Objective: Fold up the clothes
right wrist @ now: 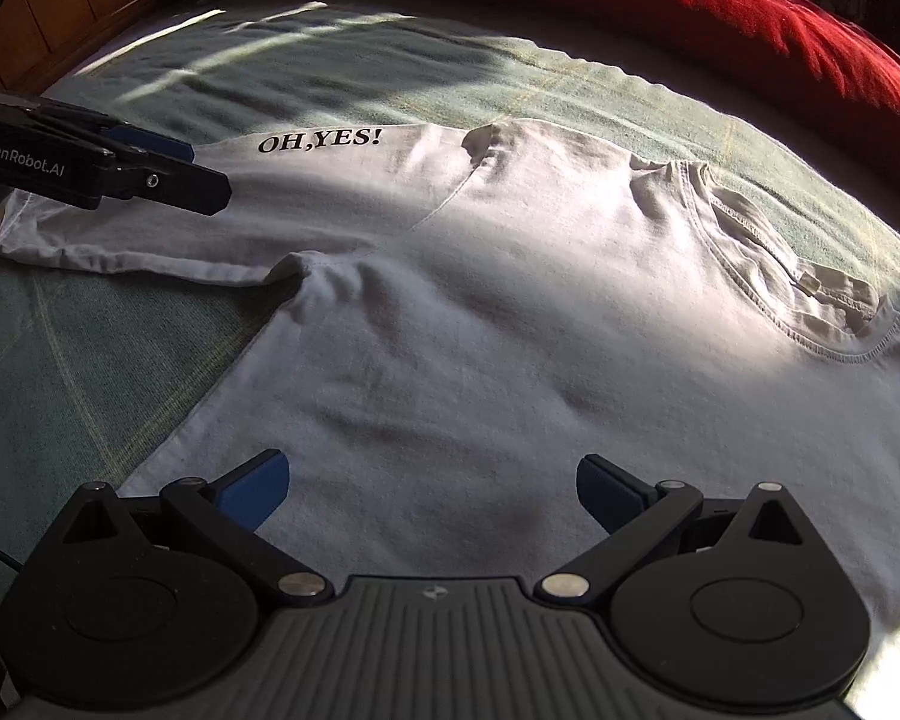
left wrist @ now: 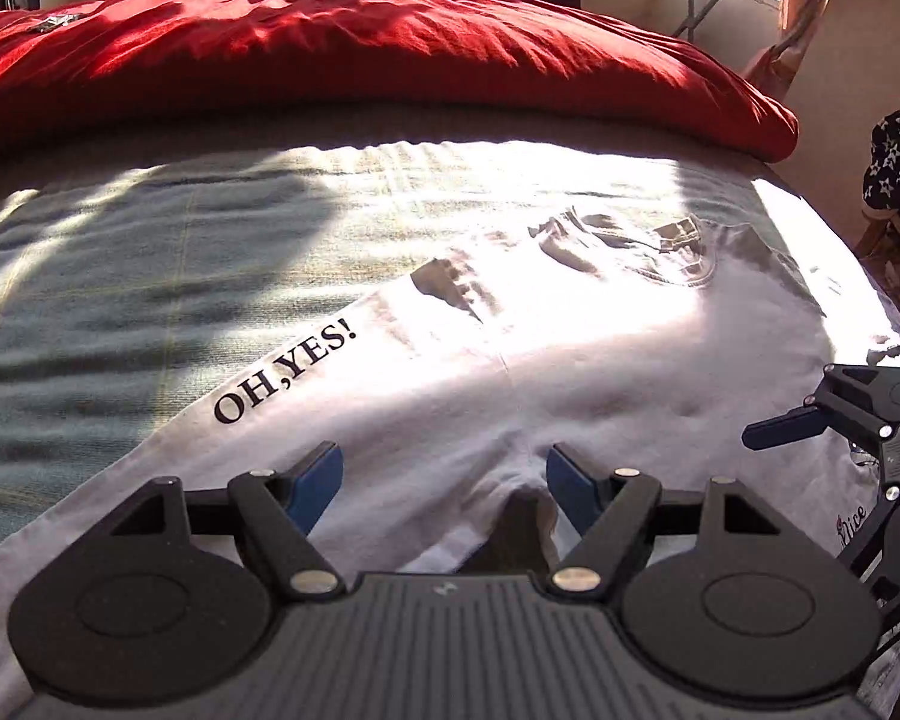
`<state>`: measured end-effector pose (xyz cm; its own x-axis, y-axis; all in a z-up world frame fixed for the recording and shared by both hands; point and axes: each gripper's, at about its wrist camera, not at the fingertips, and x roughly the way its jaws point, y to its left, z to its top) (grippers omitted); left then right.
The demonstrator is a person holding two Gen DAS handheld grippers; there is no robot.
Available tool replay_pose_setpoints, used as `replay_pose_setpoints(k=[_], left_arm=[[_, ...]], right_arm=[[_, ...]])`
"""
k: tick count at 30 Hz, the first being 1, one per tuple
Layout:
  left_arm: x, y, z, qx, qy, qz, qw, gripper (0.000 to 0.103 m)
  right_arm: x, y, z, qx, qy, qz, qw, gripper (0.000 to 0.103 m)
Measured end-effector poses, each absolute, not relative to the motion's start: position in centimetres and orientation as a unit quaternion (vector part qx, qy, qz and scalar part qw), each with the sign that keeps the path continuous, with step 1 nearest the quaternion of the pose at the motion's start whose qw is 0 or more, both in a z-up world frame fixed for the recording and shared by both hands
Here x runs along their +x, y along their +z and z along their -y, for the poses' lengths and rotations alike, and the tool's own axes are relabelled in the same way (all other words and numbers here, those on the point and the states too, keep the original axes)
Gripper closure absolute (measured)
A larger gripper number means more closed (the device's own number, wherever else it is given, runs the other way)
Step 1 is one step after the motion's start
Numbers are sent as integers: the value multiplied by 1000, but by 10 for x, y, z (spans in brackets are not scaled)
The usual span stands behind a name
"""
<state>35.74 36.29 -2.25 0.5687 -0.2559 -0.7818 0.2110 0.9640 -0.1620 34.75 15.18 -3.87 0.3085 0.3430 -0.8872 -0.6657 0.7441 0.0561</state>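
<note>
1. Both grippers gape wide and empty: left gripper (left wrist: 444, 474) over the sleeve, right gripper (right wrist: 432, 486) over the body of the white T-shirt (right wrist: 510, 330).
2. T-shirt lies flat on the bed (right wrist: 120, 330), collar toward the red duvet (right wrist: 750, 18); sleeve nearer the left gripper.
3. Sleeve print (right wrist: 321, 141): "OH,YES!". Left gripper marked "GenRobot.AI".

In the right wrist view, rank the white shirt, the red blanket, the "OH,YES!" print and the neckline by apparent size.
1. White shirt
2. Red blanket, cut off by the frame
3. Neckline
4. "OH,YES!" print

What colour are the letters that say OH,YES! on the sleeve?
Black, printed on the white T-shirt sleeve. The lettering shows best in the right wrist view.
</note>
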Motion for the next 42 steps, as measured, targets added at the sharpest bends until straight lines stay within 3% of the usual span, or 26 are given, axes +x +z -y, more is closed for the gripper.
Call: replay_pose_setpoints(k=[5,7,8,9,14,21,29,34,40,42], left_arm=[[357,-32,-339,16,-147,-437,887,31],[356,-36,-334,30,-147,-435,888,41],[355,-37,-331,37,-147,-434,888,55],[354,-39,-328,44,-146,-433,889,61],[348,-48,-318,78,-144,-430,888,70],[325,-58,-335,95,-123,-451,879,67],[336,-33,-332,36,-142,-427,892,68],[346,-57,-325,21,-165,-467,868,68],[342,-33,-339,-17,-154,-467,871,67],[355,-19,-337,-23,-159,-450,879,62]], right_arm=[[336,-37,-141,-170,317,-485,797,0],[336,-39,-136,-161,310,-490,799,0],[337,-39,-132,-154,308,-493,799,0],[337,-40,-128,-143,306,-496,800,0],[337,-41,-115,-126,298,-503,801,0],[340,-43,-105,-120,292,-507,802,0],[343,-46,-99,-116,295,-513,798,0],[342,-47,-102,-123,305,-515,792,0],[342,-47,-96,-125,304,-514,792,0],[345,-47,-93,-120,299,-513,796,0]])
